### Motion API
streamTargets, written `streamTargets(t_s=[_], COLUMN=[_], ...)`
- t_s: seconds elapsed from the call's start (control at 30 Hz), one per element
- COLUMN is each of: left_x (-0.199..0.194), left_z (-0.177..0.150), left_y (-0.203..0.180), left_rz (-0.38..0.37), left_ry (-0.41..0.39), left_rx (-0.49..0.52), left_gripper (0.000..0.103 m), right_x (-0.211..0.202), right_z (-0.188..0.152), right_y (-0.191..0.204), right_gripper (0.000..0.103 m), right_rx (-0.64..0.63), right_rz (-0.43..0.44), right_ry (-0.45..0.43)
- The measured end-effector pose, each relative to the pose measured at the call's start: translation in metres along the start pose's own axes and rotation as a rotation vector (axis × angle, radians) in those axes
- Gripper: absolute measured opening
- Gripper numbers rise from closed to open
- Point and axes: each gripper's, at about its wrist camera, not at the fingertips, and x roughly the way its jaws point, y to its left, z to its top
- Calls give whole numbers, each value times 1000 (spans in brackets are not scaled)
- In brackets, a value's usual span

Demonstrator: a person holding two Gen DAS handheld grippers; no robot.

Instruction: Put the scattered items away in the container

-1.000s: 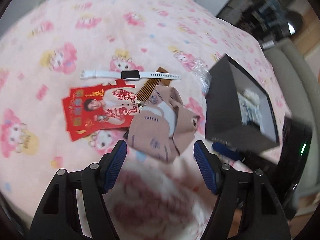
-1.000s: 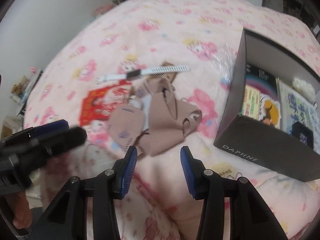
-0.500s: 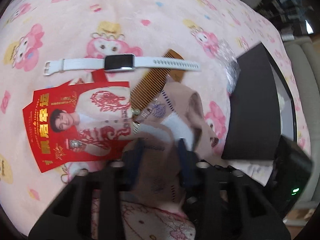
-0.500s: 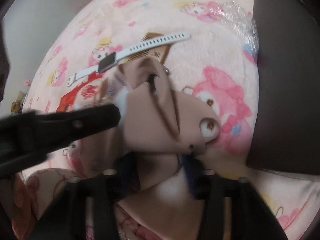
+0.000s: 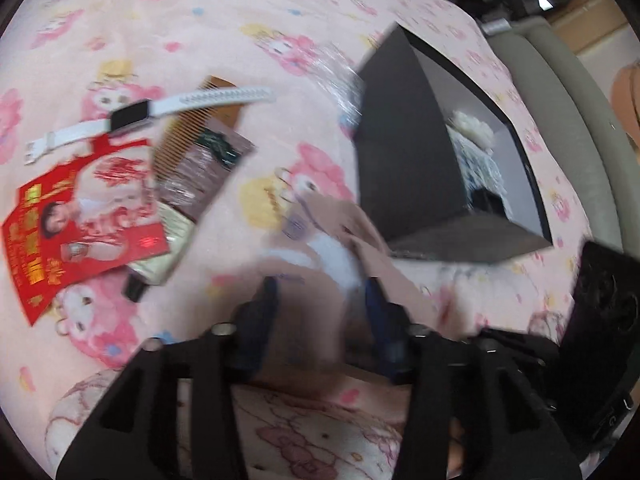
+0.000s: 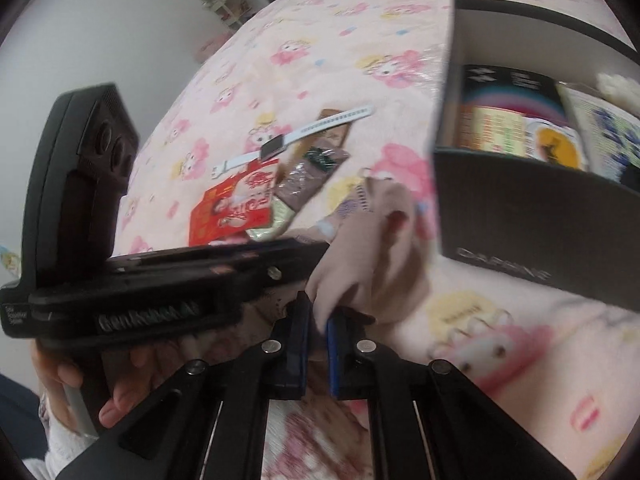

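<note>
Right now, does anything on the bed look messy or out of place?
Yes: the watch, comb, red envelopes and a brown packet lie overlapping in a heap outside the black box.

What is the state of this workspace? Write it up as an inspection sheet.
Surface: pink cartoon-print blanket, soft and uneven.
Job's things: beige sock lifted beside the black box; box open, already holding printed packs.
Clutter: white watch, comb, brown sachet, red envelopes, all lying left of the box.
Grippers: right hand-held gripper shut on the sock; left hand-held gripper opening, sock fabric between its jaws, blurred.
Cables: nothing seen.
Surroundings: grey padded edge behind the box; white wall.
</note>
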Motion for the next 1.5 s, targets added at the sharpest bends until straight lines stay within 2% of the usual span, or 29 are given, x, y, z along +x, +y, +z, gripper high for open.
streamTargets(t_s=[0.13, 0.2, 0.33, 0.43, 0.53, 0.67, 0.73, 0.87, 0.97, 1.0, 1.1, 1.17, 1.23, 1.3, 1.37, 1.5], left_x=[-1, 2, 13, 20, 30, 46, 51, 57, 61, 63, 69, 69, 63, 56, 46, 19], left_z=[-3, -1, -9, -14, -14, -14, -16, -24, -27, -27, -26, -24, -21, -20, -23, -26], left_y=[7, 2, -16, -30, -36, -46, -53, -70, -79, -81, -81, -78, -72, -61, -51, -30], left_rz=[-4, -19, -158, -164, -141, -150, -129, -38, -15, -5, 53, 86, 115, 157, 238, 207], left_ry=[7, 26, 94, 105, 133, 182, 181, 151, 152, 154, 147, 126, 94, 73, 33, -58], left_rx=[-58, -32, 50, 84, 101, 112, 129, 206, 251, 262, 259, 249, 223, 172, 116, -2], left_gripper=[57, 57, 62, 69, 69, 69, 69, 71, 80, 80, 78, 71, 64, 62, 62, 71], right_x=[-28, -42, -59, -72, -87, -80, -68, -50, -49, -48, -36, -30, -30, -33, -37, -47], right_z=[-11, -16, -22, -24, -26, -24, -26, -28, -25, -24, -22, -24, -26, -27, -28, -32], right_y=[-10, -20, -47, -70, -82, -79, -80, -88, -93, -94, -102, -109, -107, -105, -105, -107], right_gripper=[5, 5, 6, 11, 18, 32, 33, 33, 33, 37, 38, 36, 29, 26, 26, 26], right_rx=[2, 8, 66, 125, 141, 125, 134, 179, 179, 179, 184, 190, 171, 158, 155, 162], right_rz=[-41, -95, -199, -260, -262, -176, -172, -287, -358, -361, -360, -335, -327, -335, -352, -395], right_ry=[-46, -63, -67, -88, -118, -107, -74, -33, -47, -48, -27, -18, -33, -41, -48, -50])
